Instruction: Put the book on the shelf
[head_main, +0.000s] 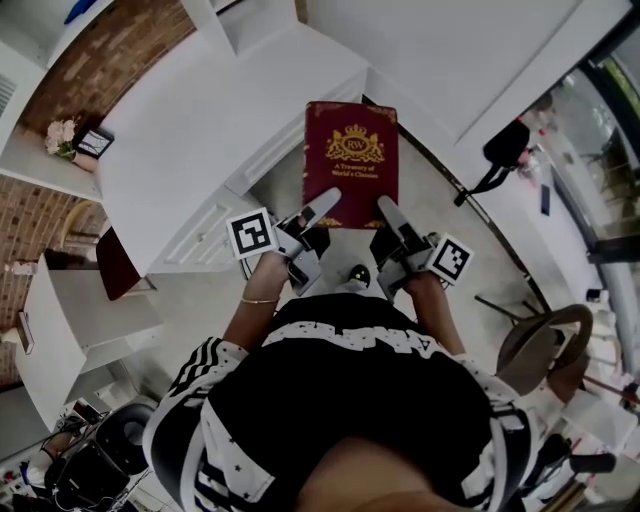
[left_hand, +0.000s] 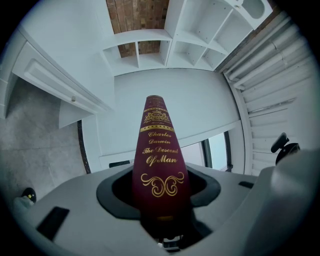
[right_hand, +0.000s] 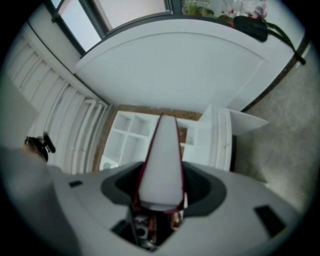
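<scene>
A dark red book with gold print is held flat in front of me, over the edge of a white desk. My left gripper is shut on its near left corner. My right gripper is shut on its near right corner. In the left gripper view the book's spine with gold lettering runs up between the jaws. The right gripper view shows the white page edge of the book between the jaws. White shelf compartments against a brick wall lie beyond the book.
A white cubby shelf stands ahead. A white cabinet with drawers is under the desk. Another dark red book leans in a low white unit at the left. A chair and a black bag are at the right.
</scene>
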